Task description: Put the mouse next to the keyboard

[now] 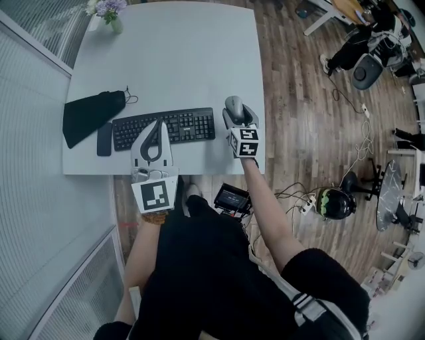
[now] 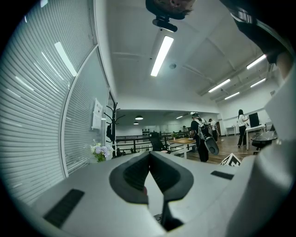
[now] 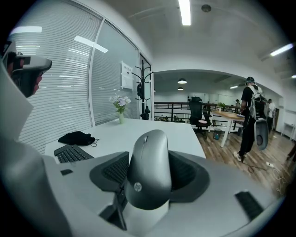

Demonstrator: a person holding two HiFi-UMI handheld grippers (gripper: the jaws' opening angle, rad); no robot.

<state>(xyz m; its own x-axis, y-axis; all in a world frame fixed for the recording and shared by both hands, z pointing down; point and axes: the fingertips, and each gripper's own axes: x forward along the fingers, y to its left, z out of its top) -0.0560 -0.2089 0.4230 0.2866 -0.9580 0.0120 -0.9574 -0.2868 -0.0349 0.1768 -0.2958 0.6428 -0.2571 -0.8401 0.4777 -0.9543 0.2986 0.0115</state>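
Observation:
A grey mouse (image 1: pixel 233 104) (image 3: pixel 149 172) sits between the jaws of my right gripper (image 1: pixel 240 115) (image 3: pixel 149 156), which is shut on its sides. It hangs just above the right part of the white table (image 1: pixel 179 60), to the right of the black keyboard (image 1: pixel 163 128) (image 3: pixel 70 154). In the right gripper view the mouse points away, with its logo end nearest the camera. My left gripper (image 1: pixel 158 124) (image 2: pixel 149 155) hovers over the keyboard's front edge. Its pads meet at the tip with nothing between them.
A black pouch (image 1: pixel 91 113) (image 3: pixel 76 137) and a dark phone (image 1: pixel 104 139) lie left of the keyboard. A vase of flowers (image 1: pixel 110 12) (image 3: pixel 120 107) stands at the far left corner. The table's right edge (image 1: pixel 260 99) is close beside the mouse. A person (image 3: pixel 250 118) stands beyond it on the wooden floor.

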